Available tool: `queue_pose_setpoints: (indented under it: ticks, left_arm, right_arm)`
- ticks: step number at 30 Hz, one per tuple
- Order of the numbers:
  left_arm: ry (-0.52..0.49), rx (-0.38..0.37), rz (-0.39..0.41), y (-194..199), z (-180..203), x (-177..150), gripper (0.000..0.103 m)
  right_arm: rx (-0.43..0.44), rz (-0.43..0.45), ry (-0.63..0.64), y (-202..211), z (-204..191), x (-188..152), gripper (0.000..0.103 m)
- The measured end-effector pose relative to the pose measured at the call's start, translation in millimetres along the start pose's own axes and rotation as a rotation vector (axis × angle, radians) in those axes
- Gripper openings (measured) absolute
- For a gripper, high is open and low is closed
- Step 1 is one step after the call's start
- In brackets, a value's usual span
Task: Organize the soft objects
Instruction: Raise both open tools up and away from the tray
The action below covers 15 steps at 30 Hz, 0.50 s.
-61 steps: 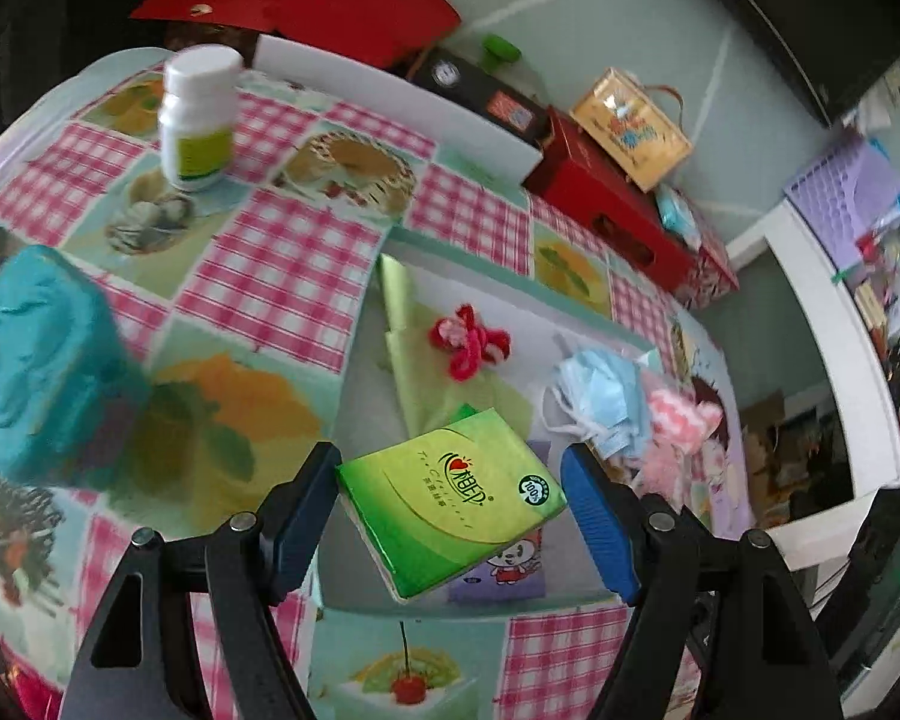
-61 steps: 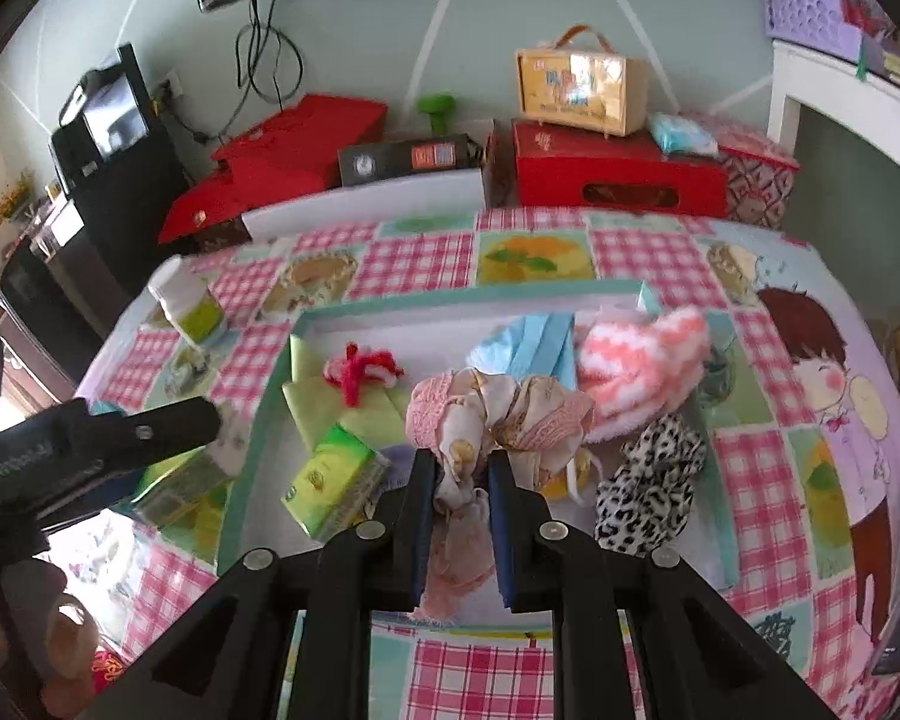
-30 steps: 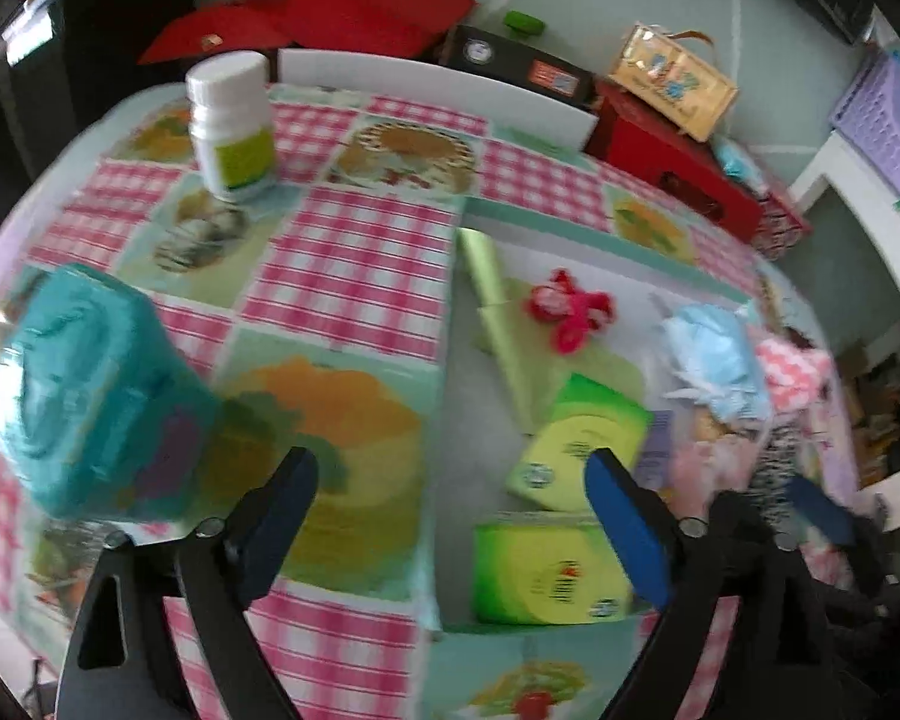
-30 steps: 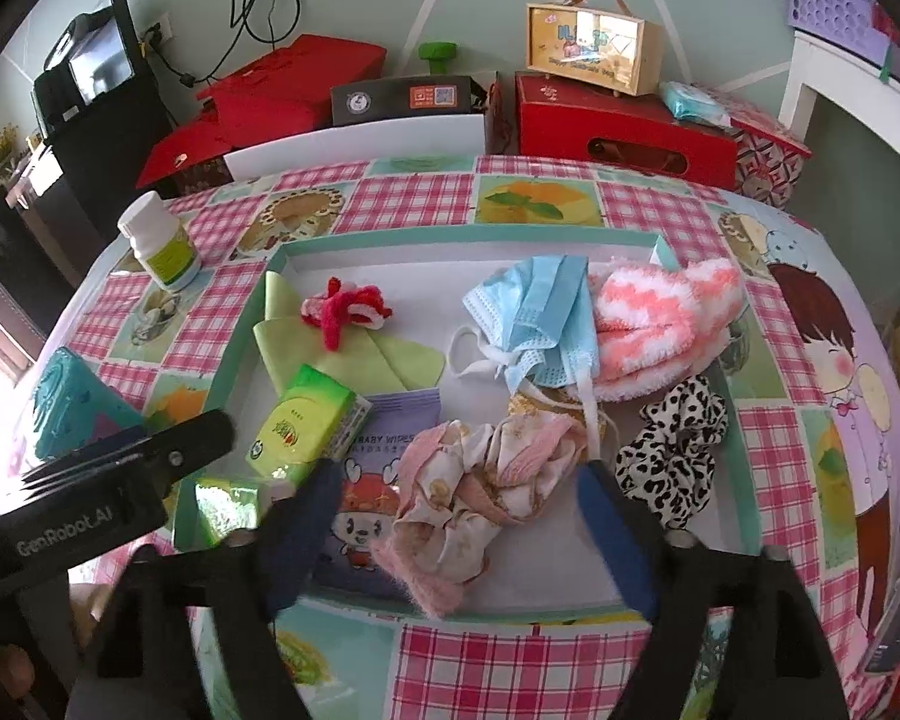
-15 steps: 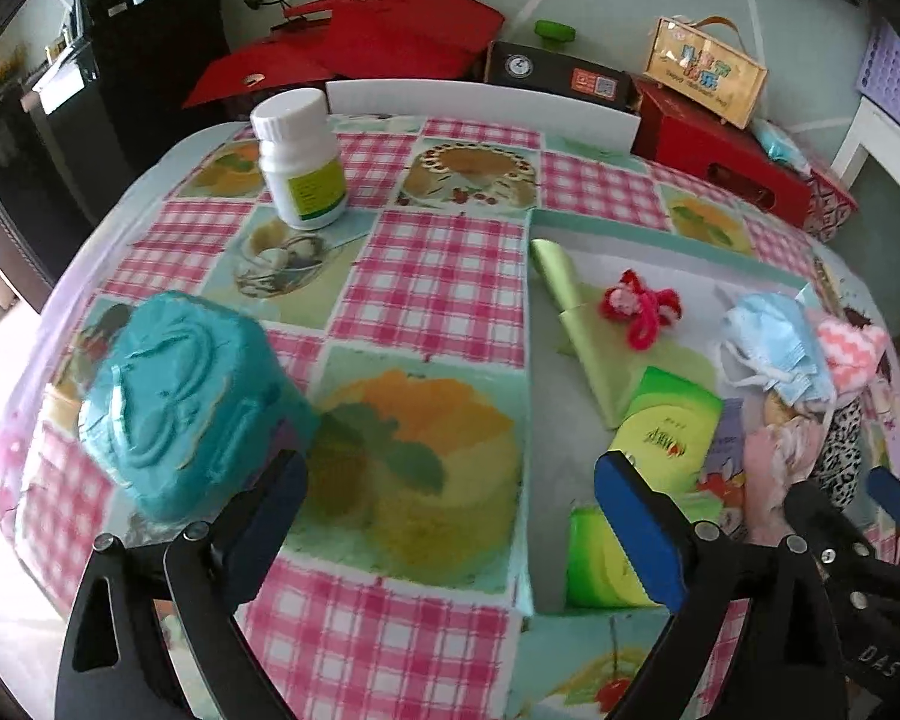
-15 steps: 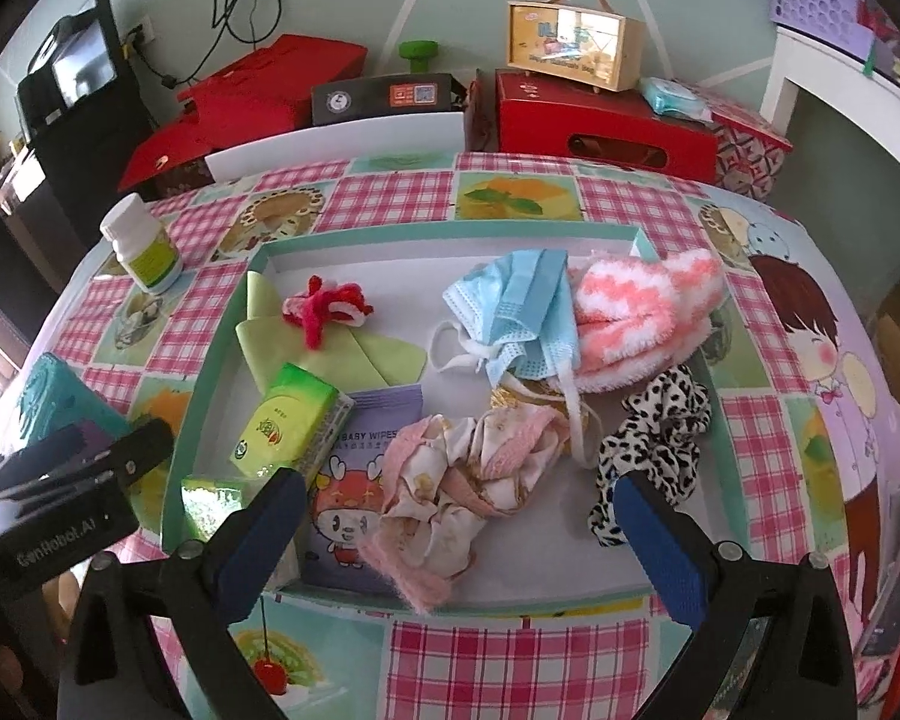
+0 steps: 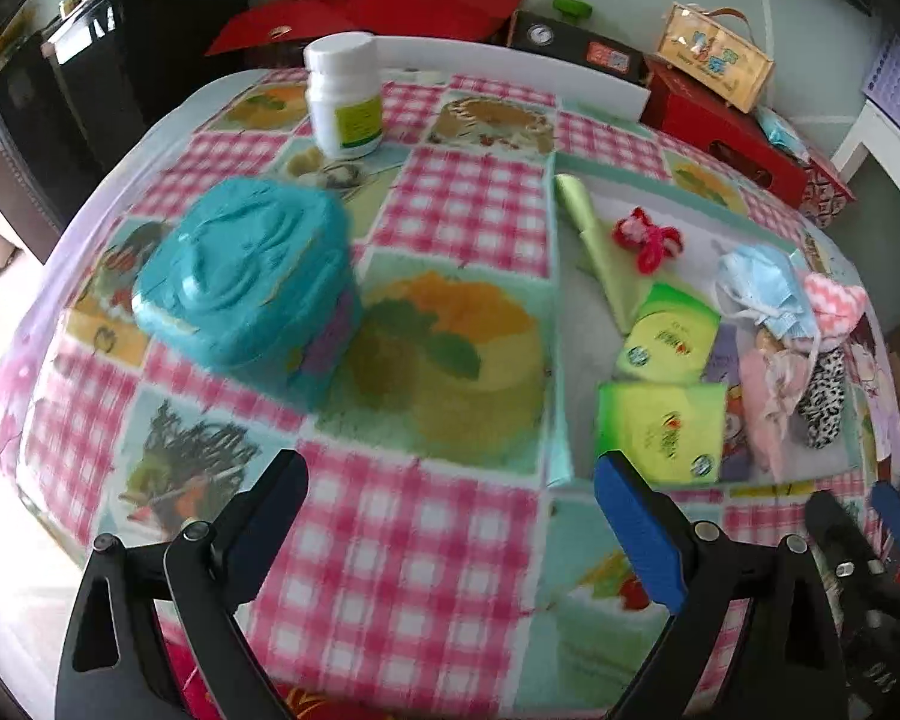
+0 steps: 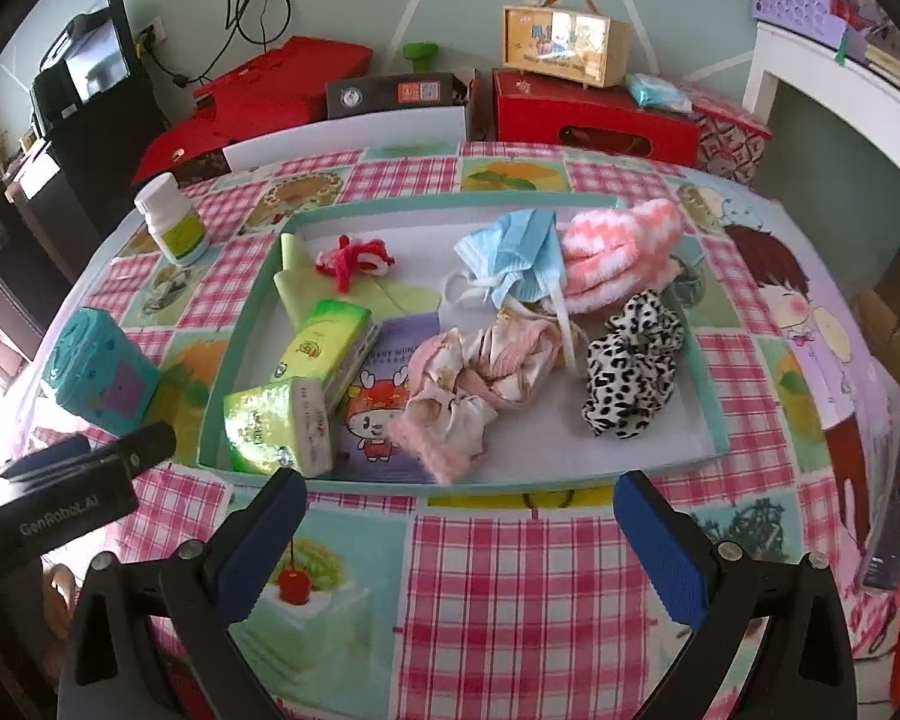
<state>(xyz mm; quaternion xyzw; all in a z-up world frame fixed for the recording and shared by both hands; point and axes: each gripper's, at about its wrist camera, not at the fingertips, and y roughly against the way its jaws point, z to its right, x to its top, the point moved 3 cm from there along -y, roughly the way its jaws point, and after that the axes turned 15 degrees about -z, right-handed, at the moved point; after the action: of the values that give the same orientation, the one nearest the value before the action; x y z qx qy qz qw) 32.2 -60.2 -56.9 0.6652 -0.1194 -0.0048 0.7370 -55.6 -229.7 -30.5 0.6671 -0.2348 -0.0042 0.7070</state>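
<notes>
Release done, both grippers backing off the tray

Fingers on your right gripper (image 8: 450, 534) have just been opening and now stand as wide as they go, with nothing between them. The pink frilly cloth (image 8: 468, 384) they had pinched two seconds ago lies loose in the tray (image 8: 711, 420), touching the purple wipes pack (image 8: 390, 384) on one side and just beside the leopard scrunchie (image 8: 630, 360) on the other. Your left gripper (image 7: 450, 516) is spread open and empty too; the green tissue pack (image 7: 660, 432) that sat between its fingers two seconds ago now rests in the near left corner of the tray, against the second tissue pack (image 7: 672, 336).

Both views have widened since a second ago: the tray has slid away from each camera and more of the checked cloth on the bench (image 8: 510, 600) shows under the fingers. So you have pulled both hands back and nothing came with them.

For the task, that reads as two placements finished. The tray now holds both tissue packs, the wipes, the green napkin (image 8: 306, 294), the red bow (image 8: 354, 261), the blue face mask (image 8: 510, 252), the pink striped sock (image 8: 618, 252), the scrunchie and the frilly cloth.

Still outside it, on the bench to the left, is the teal tissue pack (image 7: 240, 282), which looks soft and probably belongs with the rest. Your left gripper is nearer to it. The white bottle (image 7: 345, 96) beyond is hard, so leave it
</notes>
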Motion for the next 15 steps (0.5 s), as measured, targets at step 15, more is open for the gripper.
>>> queue_pose_setpoints:
  ticks: [15]
  left_arm:
    - [-0.033, 0.093, 0.037, 25, -23, -23, 0.096]
  right_arm:
    - [-0.013, -0.043, -0.018, 8, 0, -24, 0.103]
